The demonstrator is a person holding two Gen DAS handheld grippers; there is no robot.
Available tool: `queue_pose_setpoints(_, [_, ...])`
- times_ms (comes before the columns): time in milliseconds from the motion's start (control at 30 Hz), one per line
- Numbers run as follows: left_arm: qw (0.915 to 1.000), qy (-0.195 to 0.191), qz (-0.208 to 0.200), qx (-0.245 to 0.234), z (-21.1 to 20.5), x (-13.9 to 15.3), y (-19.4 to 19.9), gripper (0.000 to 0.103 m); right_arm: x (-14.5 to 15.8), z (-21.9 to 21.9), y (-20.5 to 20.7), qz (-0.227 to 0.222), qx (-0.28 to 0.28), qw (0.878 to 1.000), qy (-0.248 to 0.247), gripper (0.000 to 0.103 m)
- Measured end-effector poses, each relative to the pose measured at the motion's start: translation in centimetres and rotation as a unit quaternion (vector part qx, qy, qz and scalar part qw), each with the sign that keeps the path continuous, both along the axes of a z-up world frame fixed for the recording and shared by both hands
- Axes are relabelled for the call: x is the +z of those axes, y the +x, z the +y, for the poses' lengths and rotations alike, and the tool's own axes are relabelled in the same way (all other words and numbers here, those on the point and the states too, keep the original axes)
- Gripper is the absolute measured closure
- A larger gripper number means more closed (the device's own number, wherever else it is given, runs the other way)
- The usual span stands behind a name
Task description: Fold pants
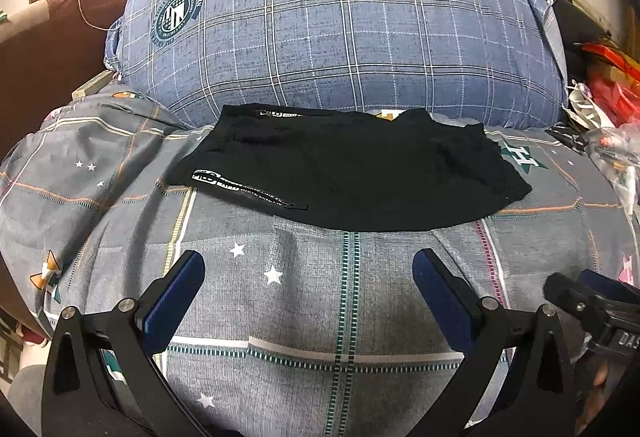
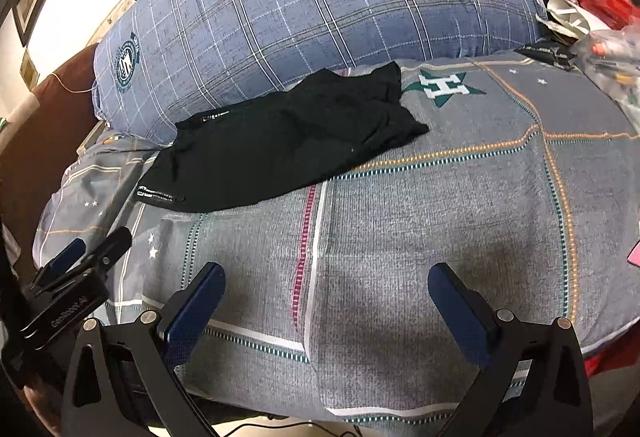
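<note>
Black pants [image 1: 352, 173]: spread flat on bed [image 1: 304, 301], touching plaid pillow [image 1: 340, 37]. Soft, light, limp by look; best pinched at hem or waistband corners. Left gripper [image 1: 308, 293], right gripper [image 2: 326, 305]: both spread wide, empty, short of garment.

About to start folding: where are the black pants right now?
The pants lie flat on the grey quilt, against the blue plaid pillow, ahead of both open grippers; left of centre in the right wrist view.
</note>
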State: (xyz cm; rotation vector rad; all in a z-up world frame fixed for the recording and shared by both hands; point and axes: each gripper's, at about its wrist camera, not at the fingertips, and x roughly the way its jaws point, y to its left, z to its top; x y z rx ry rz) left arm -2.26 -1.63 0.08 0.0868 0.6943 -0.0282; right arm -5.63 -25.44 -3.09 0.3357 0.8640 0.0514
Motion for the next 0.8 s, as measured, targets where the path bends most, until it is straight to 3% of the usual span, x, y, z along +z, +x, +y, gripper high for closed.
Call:
queue_pose_setpoints(233, [0.9998, 0.012, -0.008, -0.013, 0.0, 0.3, -0.9, 0.000, 0.3, -0.3, 0.1, 0.000, -0.013, 1.000, 0.007, 0.002])
queue_pose_setpoints(467, [0.9998, 0.017, 0.007, -0.010, 0.9, -0.2, -0.5, 0.000, 0.9, 0.6, 0.5, -0.003, -0.013, 1.000, 0.007, 0.009])
queue_pose_setpoints(733, [0.9986, -0.027, 0.043, 0.013, 4.1, 0.4, 1.5, 0.000, 2.7, 2.7, 2.6, 0.000, 0.027, 1.000, 0.014, 0.020])
queue_pose_setpoints(800, [0.9990, -0.012, 0.040, 0.015, 4.6, 1.6, 2.9, 0.000, 4.3, 3.4, 4.6, -0.002, 0.043, 0.999, 0.001, 0.020])
